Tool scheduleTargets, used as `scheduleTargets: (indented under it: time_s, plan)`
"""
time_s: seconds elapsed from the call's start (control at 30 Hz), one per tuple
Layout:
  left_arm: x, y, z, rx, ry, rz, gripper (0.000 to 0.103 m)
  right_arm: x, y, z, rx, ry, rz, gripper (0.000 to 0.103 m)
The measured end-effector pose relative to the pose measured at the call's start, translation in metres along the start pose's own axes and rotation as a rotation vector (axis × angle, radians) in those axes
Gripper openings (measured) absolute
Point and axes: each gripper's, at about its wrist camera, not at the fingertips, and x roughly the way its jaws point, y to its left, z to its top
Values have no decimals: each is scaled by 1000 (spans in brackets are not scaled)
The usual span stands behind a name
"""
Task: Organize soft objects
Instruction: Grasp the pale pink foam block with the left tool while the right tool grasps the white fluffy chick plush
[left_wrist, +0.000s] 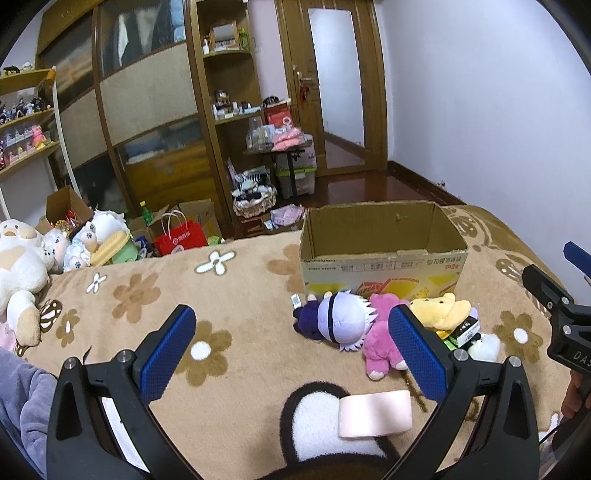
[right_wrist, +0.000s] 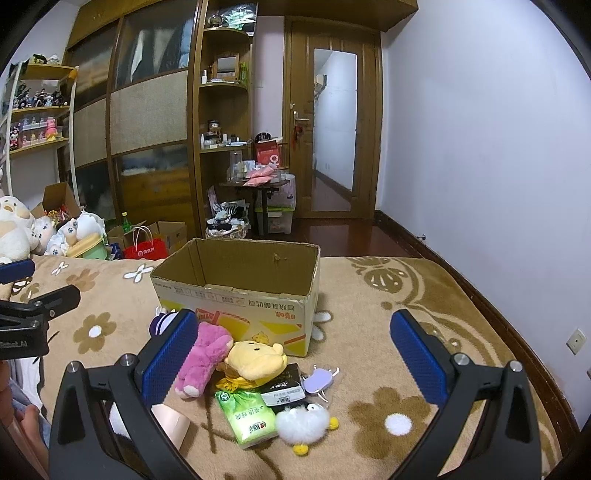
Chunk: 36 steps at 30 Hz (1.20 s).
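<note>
Setting: we see a bed covered by a tan flowered blanket (right_wrist: 110, 314), with an open cardboard box (right_wrist: 236, 295) standing on it.
Soft objects: a pink plush (right_wrist: 201, 360), a yellow bear plush (right_wrist: 255, 360), a purple-and-white doll (left_wrist: 332, 319) and a white fluffy chick (right_wrist: 303, 422) lie just in front of the box, the first three touching one another.
Other items: a green tissue pack (right_wrist: 247, 417) and a dark packet (right_wrist: 282, 387) sit among them.
Left hand-held gripper (left_wrist: 291, 350): released, jaws wide, holding nothing.
Right hand-held gripper (right_wrist: 291, 362): released, jaws wide, above the pile.
Handling: we judge the plush light, squashy and unbreakable; it gives under a pinch.
Where to hold: we would pinch each across its thick body, not a thin limb.
</note>
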Motion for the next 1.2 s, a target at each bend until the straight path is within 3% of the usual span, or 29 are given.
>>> scheduleTargets:
  time_s: [0.33,0.87,1.2]
  plan:
    - [34,-13,-3,30,170,-50,103,18,-5,-1,26,83,31,103]
    - [94,-49,-35,56,505,-183,103,79,-20,-29,63,350,-37,103]
    - [111,-79,-59,148,626,-227,103,108,-27,-51,78,481,-40,103]
